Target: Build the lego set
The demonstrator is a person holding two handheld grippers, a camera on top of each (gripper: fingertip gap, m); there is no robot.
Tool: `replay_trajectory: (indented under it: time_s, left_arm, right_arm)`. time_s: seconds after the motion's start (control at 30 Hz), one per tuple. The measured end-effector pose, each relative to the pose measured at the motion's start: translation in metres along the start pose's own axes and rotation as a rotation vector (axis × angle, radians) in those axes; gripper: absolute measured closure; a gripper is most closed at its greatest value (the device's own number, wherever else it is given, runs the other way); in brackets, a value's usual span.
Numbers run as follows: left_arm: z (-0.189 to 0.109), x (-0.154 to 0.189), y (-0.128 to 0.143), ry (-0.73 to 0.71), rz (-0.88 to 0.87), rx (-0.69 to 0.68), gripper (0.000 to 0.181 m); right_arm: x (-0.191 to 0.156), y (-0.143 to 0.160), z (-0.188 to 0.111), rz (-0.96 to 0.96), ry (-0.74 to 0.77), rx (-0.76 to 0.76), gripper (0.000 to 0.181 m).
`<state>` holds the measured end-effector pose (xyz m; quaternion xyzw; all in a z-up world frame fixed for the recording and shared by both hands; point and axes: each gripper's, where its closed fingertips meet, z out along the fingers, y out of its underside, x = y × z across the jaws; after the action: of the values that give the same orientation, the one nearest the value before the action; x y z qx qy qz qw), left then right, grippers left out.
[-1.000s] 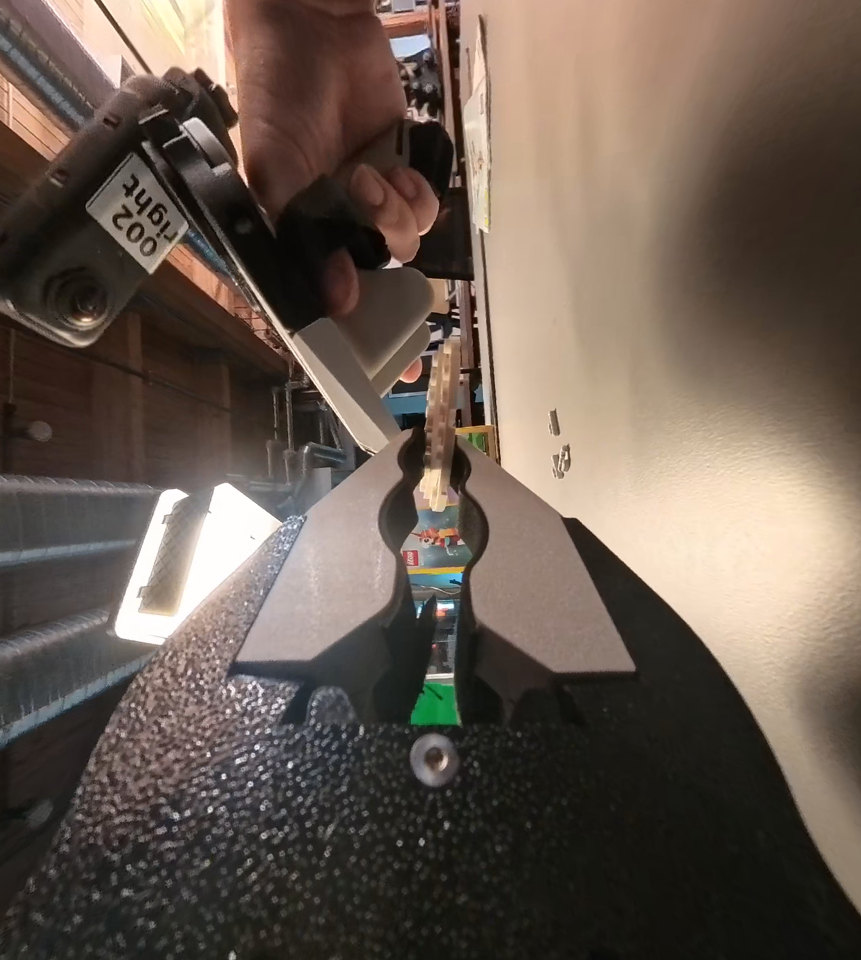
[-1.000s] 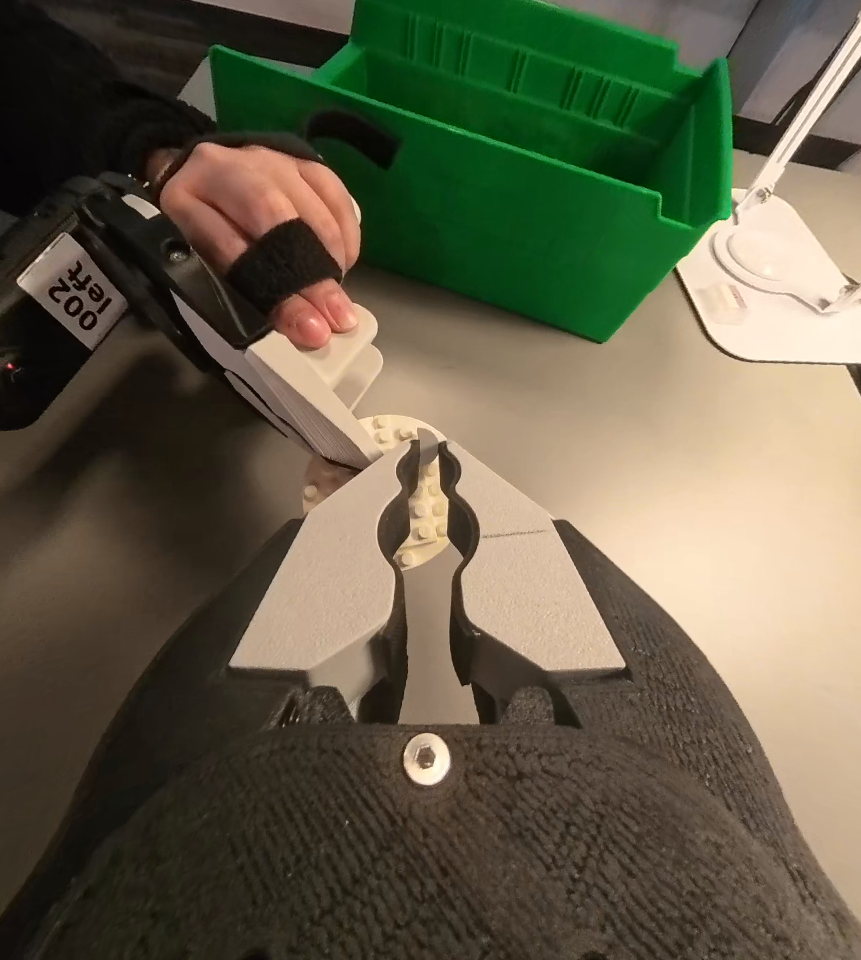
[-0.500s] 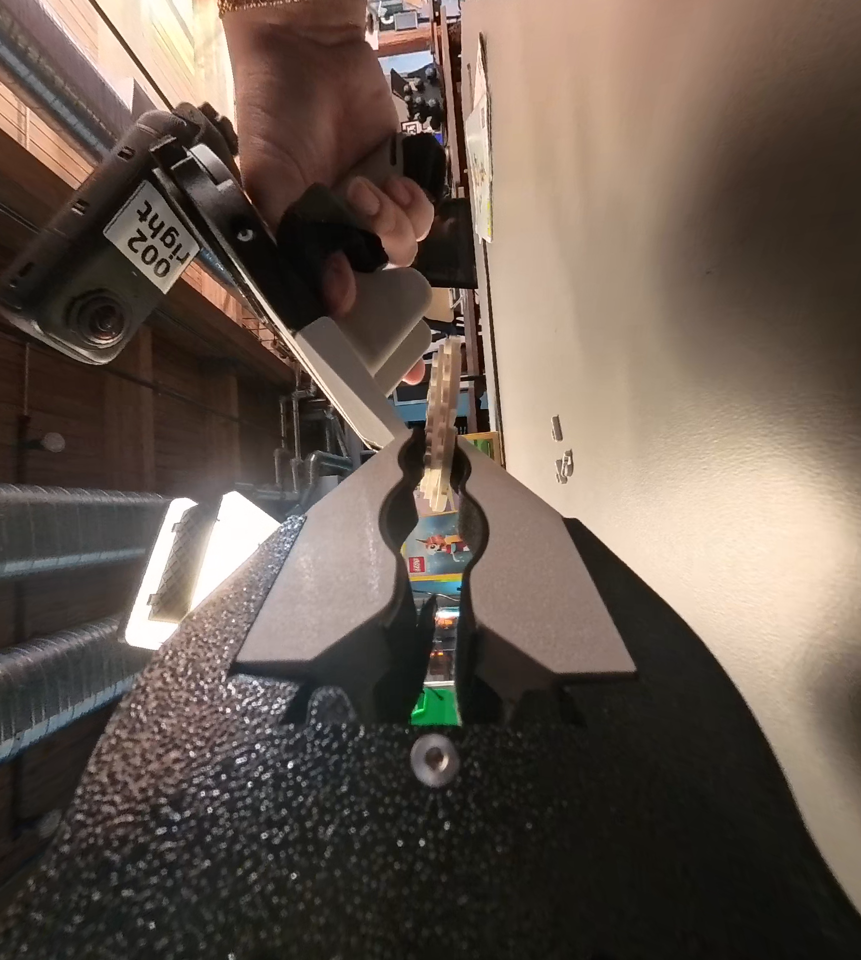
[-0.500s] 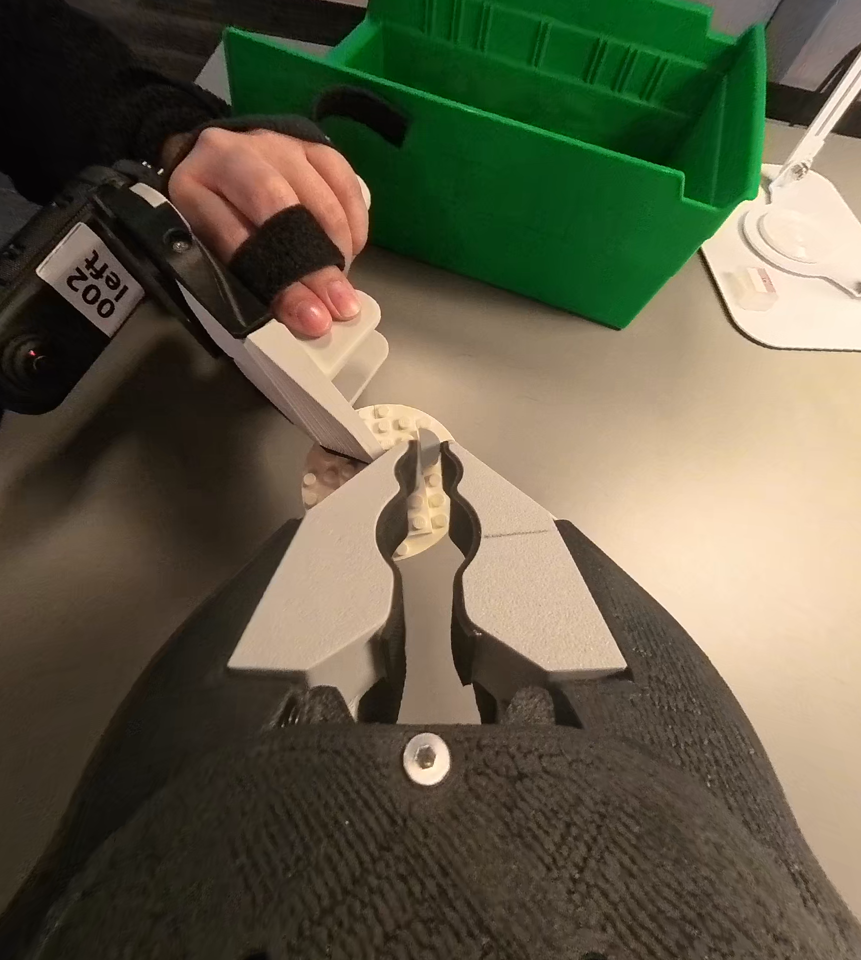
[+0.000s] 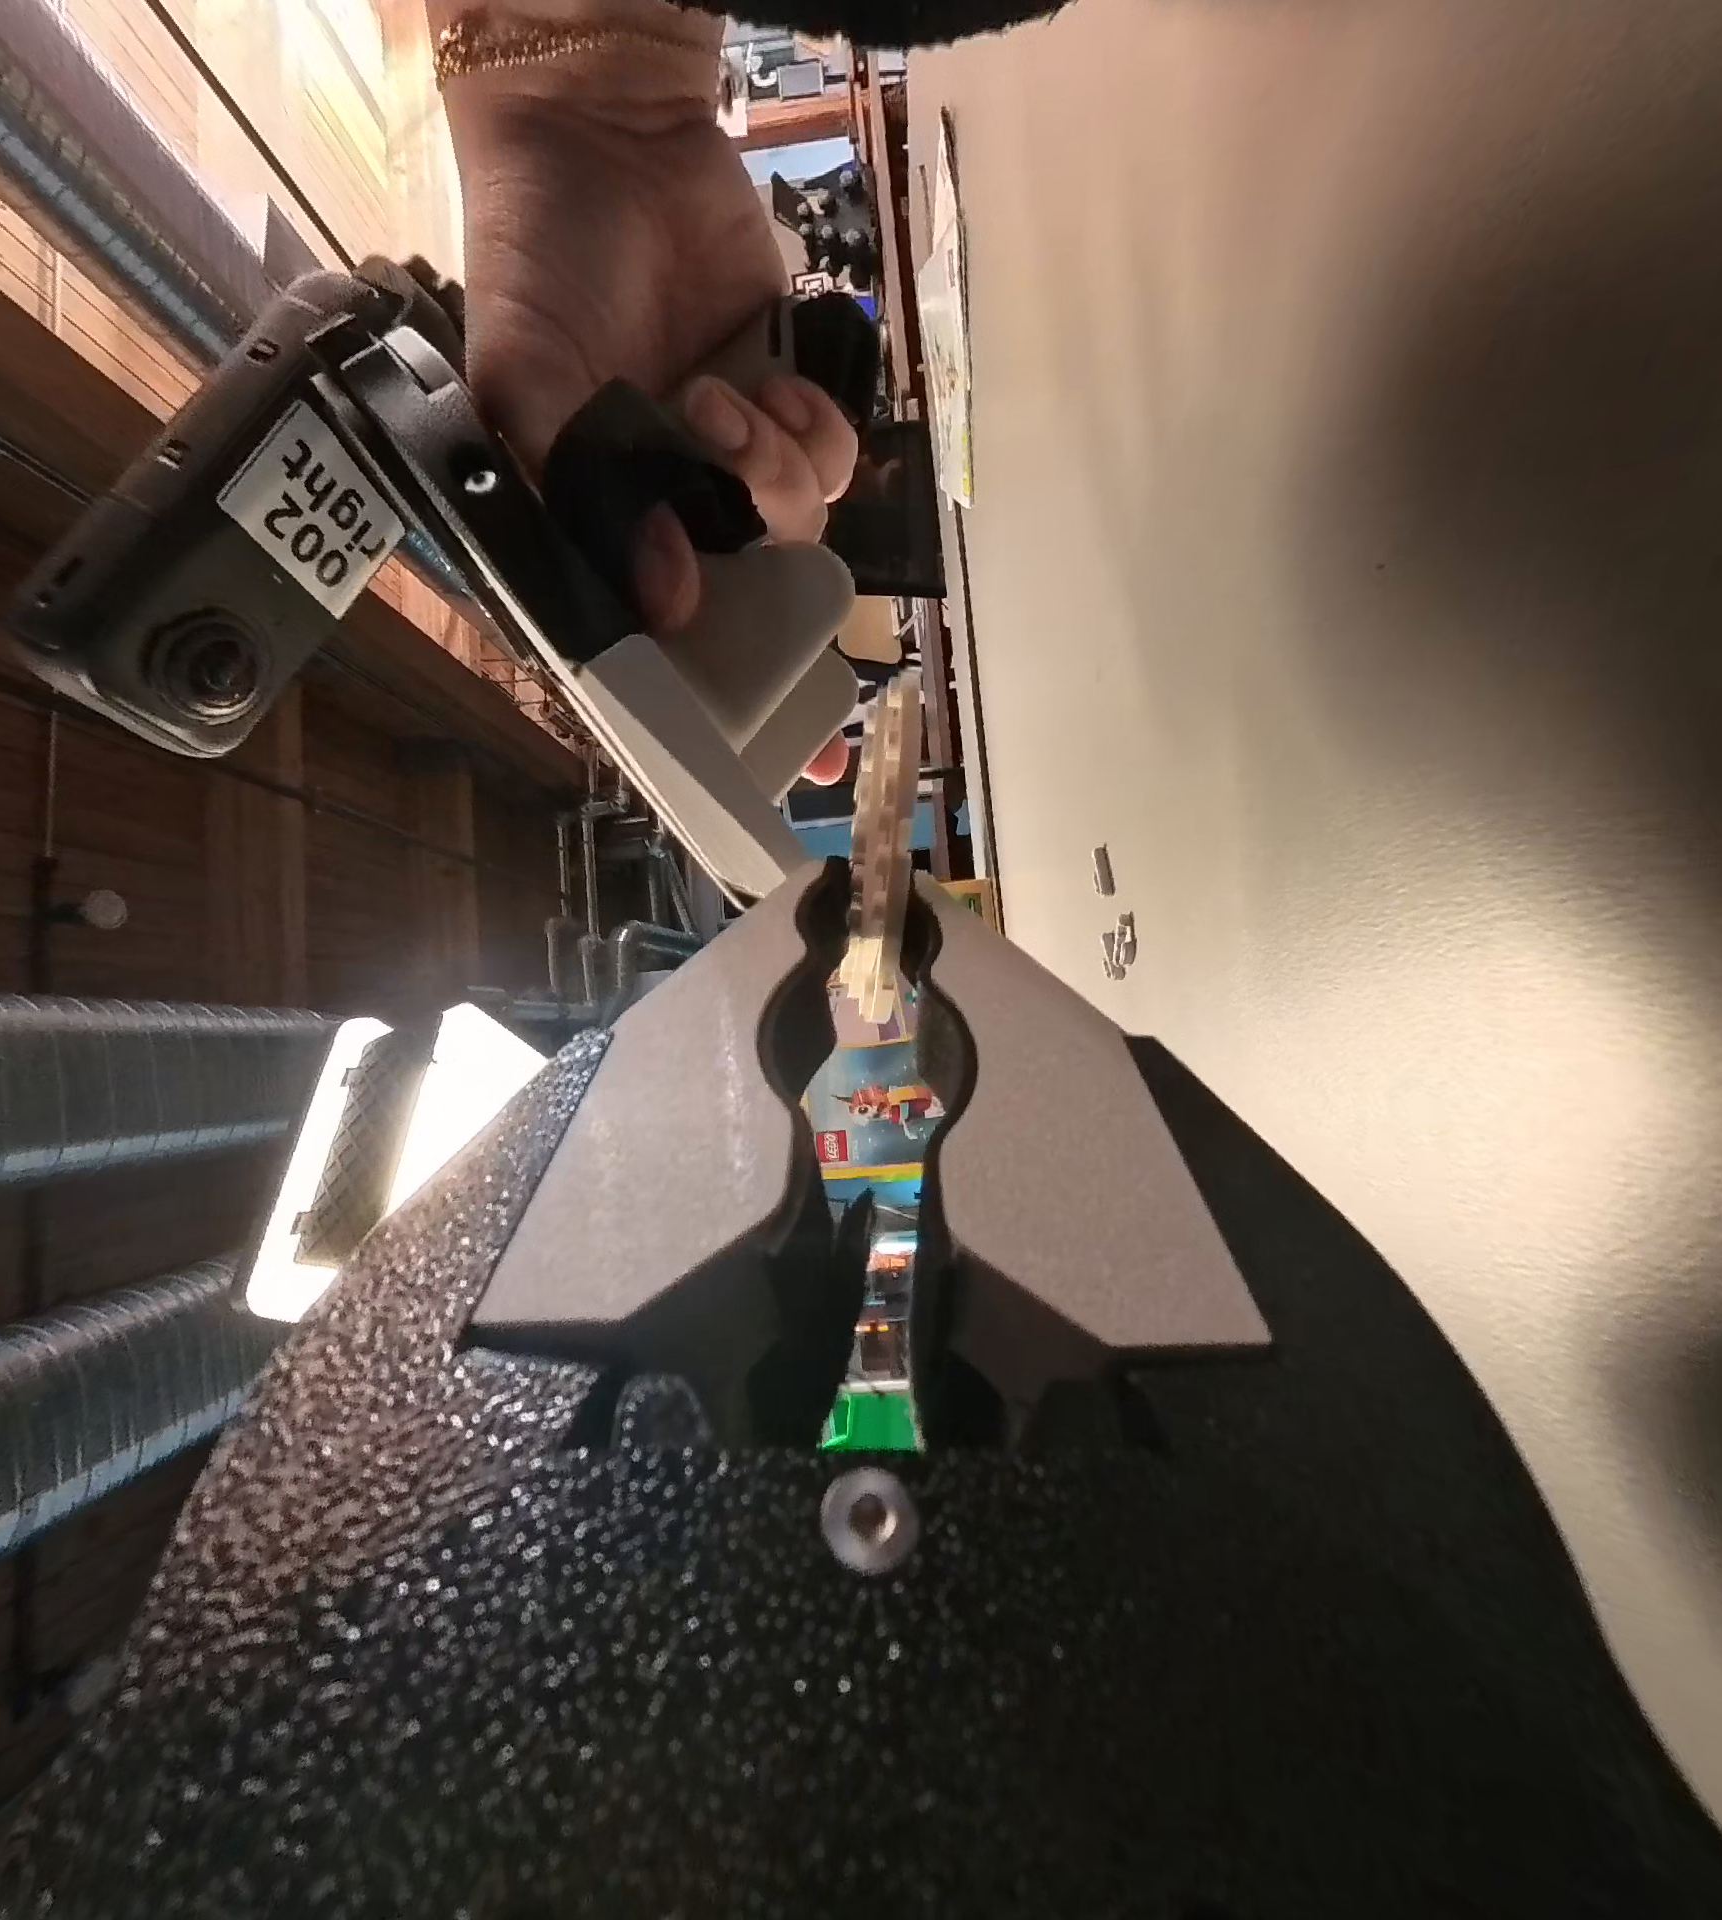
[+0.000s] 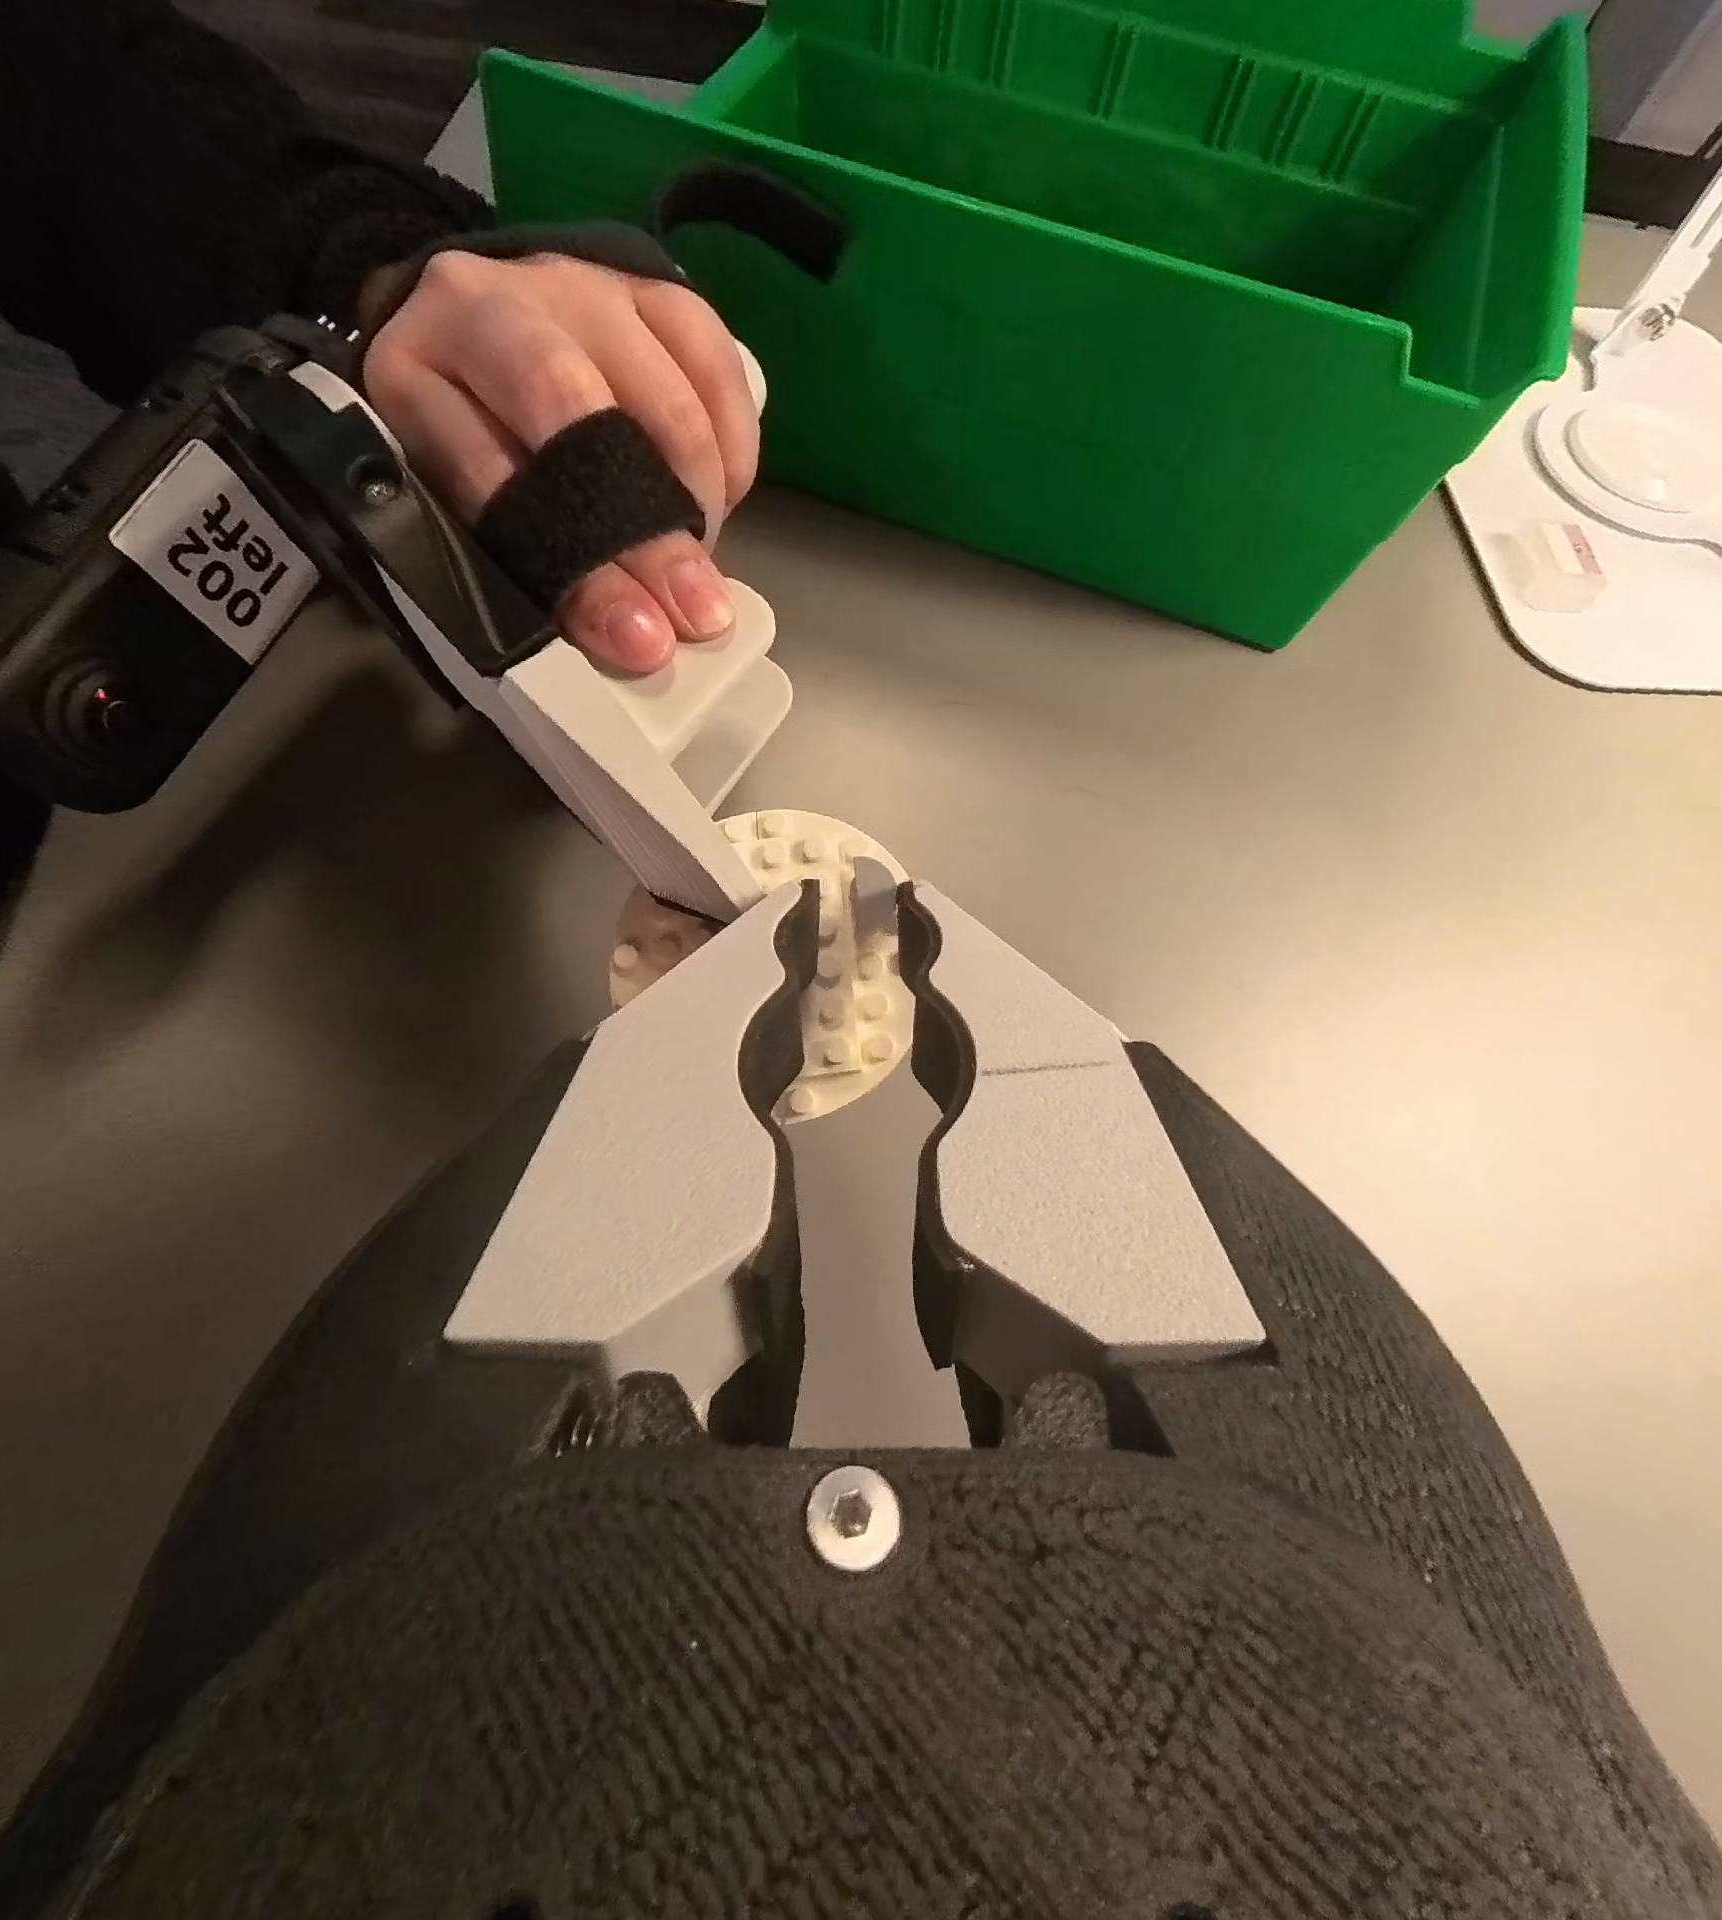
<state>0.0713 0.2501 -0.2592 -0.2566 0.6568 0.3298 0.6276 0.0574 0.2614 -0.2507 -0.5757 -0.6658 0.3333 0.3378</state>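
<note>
A round cream studded plate (image 6: 841,1023) is held just above the table. My left gripper (image 5: 883,888) is shut on its edge; in the left wrist view the plate (image 5: 883,831) shows edge-on between the fingertips. In the right wrist view the left gripper (image 6: 722,883) comes in from the left, a hand on it. My right gripper (image 6: 857,896) holds a small grey piece (image 6: 875,906) at its tips, down on the plate's studs. A thin gap shows on the piece's left side. The right gripper (image 5: 774,868) also shows in the left wrist view, touching the plate.
A green divided bin (image 6: 1044,343) stands behind the plate. A white lamp base (image 6: 1667,520) is at the right. In the left wrist view, small loose pieces (image 5: 1111,914) lie on the table, with a booklet (image 5: 945,343) farther off and a toy box (image 5: 872,1112) behind the fingers. My two grippers' fingertips are within a few centimetres of each other.
Both grippers stay joined at the plate. The right wrist view has tilted slightly, shifting the bin right. The gap at my right fingertips looks a little wider.
</note>
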Motion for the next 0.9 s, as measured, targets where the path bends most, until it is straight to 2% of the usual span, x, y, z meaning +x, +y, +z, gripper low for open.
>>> replay_trajectory:
  time_s: [0.33,0.57,0.73,0.83,0.9]
  left_arm:
    - [0.0,0.0,-0.002,0.002,0.002,0.012,0.175]
    - [0.0,-0.001,0.0,-0.002,-0.006,0.006,0.175]
    - [0.0,-0.004,0.001,-0.007,-0.03,-0.002,0.174]
    - [0.001,-0.006,0.005,-0.01,-0.05,-0.013,0.175]
    - [0.001,-0.006,0.007,-0.01,-0.065,-0.023,0.175]
  right_arm:
    - [-0.006,0.0,-0.003,0.006,-0.036,-0.001,0.168]
    - [-0.003,-0.01,-0.012,-0.022,-0.008,0.047,0.162]
    - [0.005,-0.011,-0.033,-0.185,0.135,0.052,0.145]
    - [0.006,0.004,-0.037,-0.416,0.284,-0.037,0.124]
    - [0.014,0.015,-0.039,-0.573,0.422,-0.122,0.119]
